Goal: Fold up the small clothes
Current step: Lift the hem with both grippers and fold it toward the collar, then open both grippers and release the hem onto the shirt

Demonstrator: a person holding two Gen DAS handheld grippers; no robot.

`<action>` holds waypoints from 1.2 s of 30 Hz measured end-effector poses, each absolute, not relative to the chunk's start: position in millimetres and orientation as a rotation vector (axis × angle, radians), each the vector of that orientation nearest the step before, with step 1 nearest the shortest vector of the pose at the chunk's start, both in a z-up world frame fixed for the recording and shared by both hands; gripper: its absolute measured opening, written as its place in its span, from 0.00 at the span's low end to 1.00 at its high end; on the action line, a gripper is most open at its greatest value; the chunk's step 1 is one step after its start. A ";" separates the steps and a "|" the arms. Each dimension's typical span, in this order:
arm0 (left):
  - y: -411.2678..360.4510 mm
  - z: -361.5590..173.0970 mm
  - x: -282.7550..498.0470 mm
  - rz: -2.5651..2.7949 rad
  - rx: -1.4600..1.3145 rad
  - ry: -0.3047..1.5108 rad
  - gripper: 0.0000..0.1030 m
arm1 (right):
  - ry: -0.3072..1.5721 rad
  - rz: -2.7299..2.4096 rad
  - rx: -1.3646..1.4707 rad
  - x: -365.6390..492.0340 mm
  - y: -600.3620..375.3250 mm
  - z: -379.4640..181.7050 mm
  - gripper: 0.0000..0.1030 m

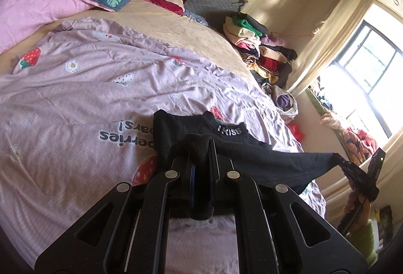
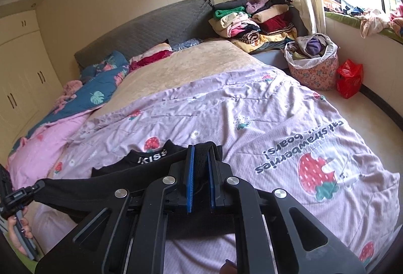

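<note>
A black top (image 1: 264, 160) with a white "KISS" collar (image 1: 230, 130) hangs stretched between both grippers, its collar end resting on the pink strawberry quilt (image 1: 75, 103). My left gripper (image 1: 201, 148) is shut on a bunched edge of the top. The right gripper (image 1: 340, 159) pinches the other corner at the far right. In the right wrist view, my right gripper (image 2: 200, 148) has its blue pads (image 2: 189, 173) shut on the top (image 2: 100, 188). At the left edge of that view a hand (image 2: 17, 236) holds the left gripper (image 2: 37, 184), which grips the far corner.
Folded clothes are piled (image 2: 252, 20) beside the grey headboard (image 2: 151, 25). A patterned basket (image 2: 312, 65) and a red bag (image 2: 350, 77) stand on the floor by the window. Blue and pink blankets (image 2: 75, 103) lie bunched at the bed's left. Wardrobe doors (image 2: 20, 67) line the left wall.
</note>
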State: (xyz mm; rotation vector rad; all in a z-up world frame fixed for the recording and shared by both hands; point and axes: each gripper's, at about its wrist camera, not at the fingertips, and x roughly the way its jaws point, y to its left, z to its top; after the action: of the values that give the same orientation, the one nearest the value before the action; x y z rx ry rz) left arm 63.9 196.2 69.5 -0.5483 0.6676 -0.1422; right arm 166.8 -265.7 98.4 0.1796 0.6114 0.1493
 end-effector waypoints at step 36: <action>192.9 19.6 133.1 0.036 -0.450 0.738 0.40 | 0.728 0.037 0.097 234.1 -244.6 25.1 0.43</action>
State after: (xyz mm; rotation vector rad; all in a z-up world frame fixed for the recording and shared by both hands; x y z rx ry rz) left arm 133.1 192.9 19.6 -0.4502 0.7376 0.0365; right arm 234.1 -244.6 25.1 0.0974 0.7284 0.0365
